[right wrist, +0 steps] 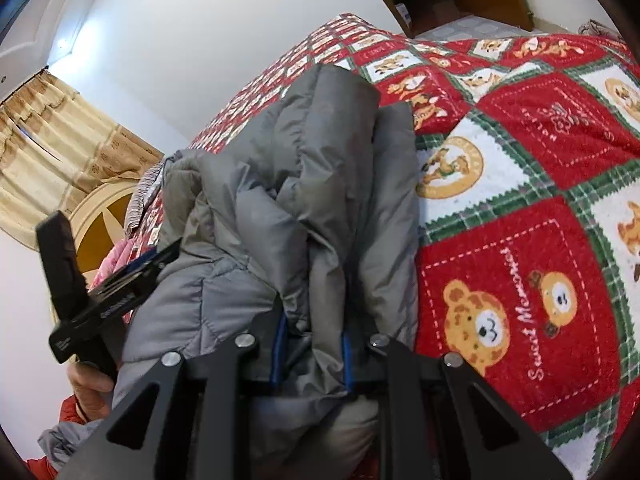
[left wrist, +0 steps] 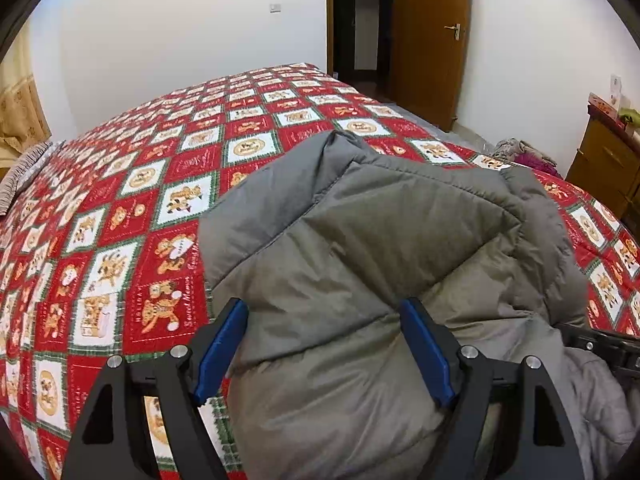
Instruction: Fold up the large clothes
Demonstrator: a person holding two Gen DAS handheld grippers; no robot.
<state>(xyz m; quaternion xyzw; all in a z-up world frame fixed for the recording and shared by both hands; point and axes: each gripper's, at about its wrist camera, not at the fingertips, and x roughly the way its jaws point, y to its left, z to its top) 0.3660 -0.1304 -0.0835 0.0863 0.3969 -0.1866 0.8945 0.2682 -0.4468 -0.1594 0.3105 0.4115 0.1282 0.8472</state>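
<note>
A big grey puffy coat (left wrist: 360,264) lay bunched up on the bed, on top of the red bear blanket (left wrist: 120,240). The left hand-held gripper (left wrist: 324,344) was wide open, with the coat's puffy cloth lying between its blue fingers (left wrist: 220,352). The right hand-held gripper (right wrist: 312,354) pinched a thick fold of the coat near its bottom edge. A brown door (left wrist: 432,40) stood far behind the coat.

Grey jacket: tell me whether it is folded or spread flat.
Folded, bunched. The grey jacket lies doubled in thick layers on the quilt; the right gripper pinches stacked folds.
</note>
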